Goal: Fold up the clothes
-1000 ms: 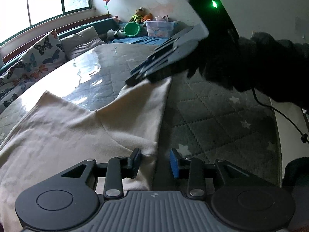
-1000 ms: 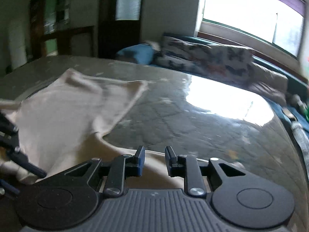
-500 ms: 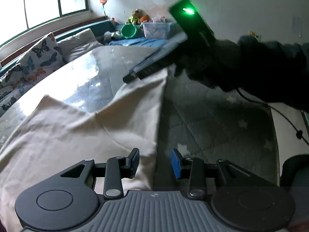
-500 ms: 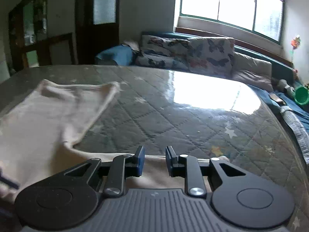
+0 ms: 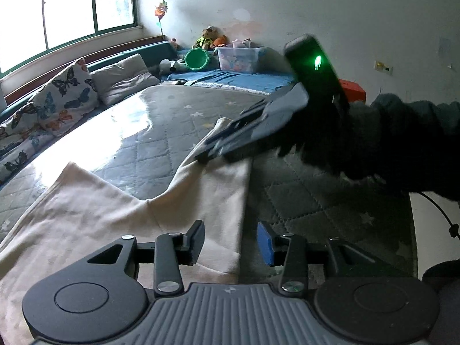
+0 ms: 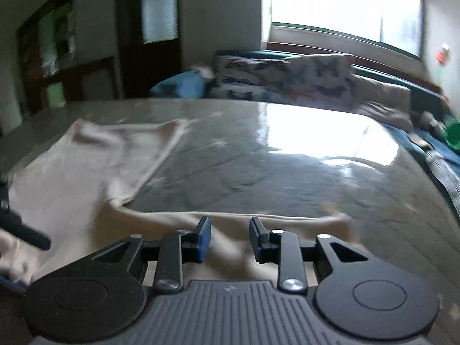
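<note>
A: Where's the cloth?
B: Cream garment [image 5: 95,224] spread flat on grey quilted mattress [image 5: 316,201], w/ one folded strip running along its right edge toward the far end.
A: Left tool [image 5: 231,244]?
B: Spread, just been opening. Cloth edge lies under the gap, not pinched; blue pad on the right finger clear of fabric.
A: Right tool [image 6: 229,237]?
B: Also parted, just been opening too. Cloth below the gap, pads not pressing. In left view, seen low at the strip's far end, green light lit, dark fuzzy sleeve [image 5: 402,143] behind.
A: Background?
B: Butterfly cushions [image 5: 66,95] by the window.
</note>
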Demonstrator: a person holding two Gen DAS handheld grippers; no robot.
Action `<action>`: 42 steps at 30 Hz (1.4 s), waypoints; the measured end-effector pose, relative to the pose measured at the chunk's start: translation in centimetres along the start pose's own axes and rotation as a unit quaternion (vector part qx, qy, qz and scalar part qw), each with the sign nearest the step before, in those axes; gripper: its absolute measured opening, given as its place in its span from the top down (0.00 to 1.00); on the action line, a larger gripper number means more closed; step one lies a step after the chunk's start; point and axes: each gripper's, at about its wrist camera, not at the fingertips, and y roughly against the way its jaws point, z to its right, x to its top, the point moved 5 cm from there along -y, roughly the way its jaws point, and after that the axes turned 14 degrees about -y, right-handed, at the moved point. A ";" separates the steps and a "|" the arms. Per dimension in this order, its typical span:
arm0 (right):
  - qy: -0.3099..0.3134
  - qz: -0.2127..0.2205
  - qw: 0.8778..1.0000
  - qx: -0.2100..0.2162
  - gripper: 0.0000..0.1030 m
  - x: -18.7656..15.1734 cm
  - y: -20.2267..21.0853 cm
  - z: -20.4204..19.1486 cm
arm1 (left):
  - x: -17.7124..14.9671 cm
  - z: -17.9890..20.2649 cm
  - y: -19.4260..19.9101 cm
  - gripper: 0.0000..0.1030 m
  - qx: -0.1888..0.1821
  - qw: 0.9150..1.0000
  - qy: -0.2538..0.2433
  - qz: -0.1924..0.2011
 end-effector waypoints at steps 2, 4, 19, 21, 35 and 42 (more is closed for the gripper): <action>-0.011 0.002 1.000 -0.020 0.73 0.4 0.5 1.9 | -0.1 -0.1 -0.3 0.57 -0.004 1.000 0.005 -0.002; -0.018 -0.006 0.999 -0.043 0.73 0.3 0.3 3.8 | -0.3 0.0 -0.8 0.57 -0.006 1.000 0.007 -0.005; -0.111 0.006 0.992 -0.055 0.69 -0.6 3.4 10.8 | -0.4 0.4 -1.3 0.57 -0.004 1.000 0.004 -0.013; -0.106 0.005 0.993 -0.053 0.68 -0.8 3.6 10.8 | -0.3 0.5 -1.7 0.57 -0.005 1.000 0.003 -0.017; -0.043 -0.002 0.998 -0.047 0.62 1.6 -0.3 8.0 | -0.1 0.3 -2.5 0.55 0.003 1.000 0.005 -0.028; -0.116 -0.011 0.992 -0.048 0.59 0.8 2.1 9.7 | -0.4 -0.1 -1.8 0.52 0.012 1.000 0.017 -0.020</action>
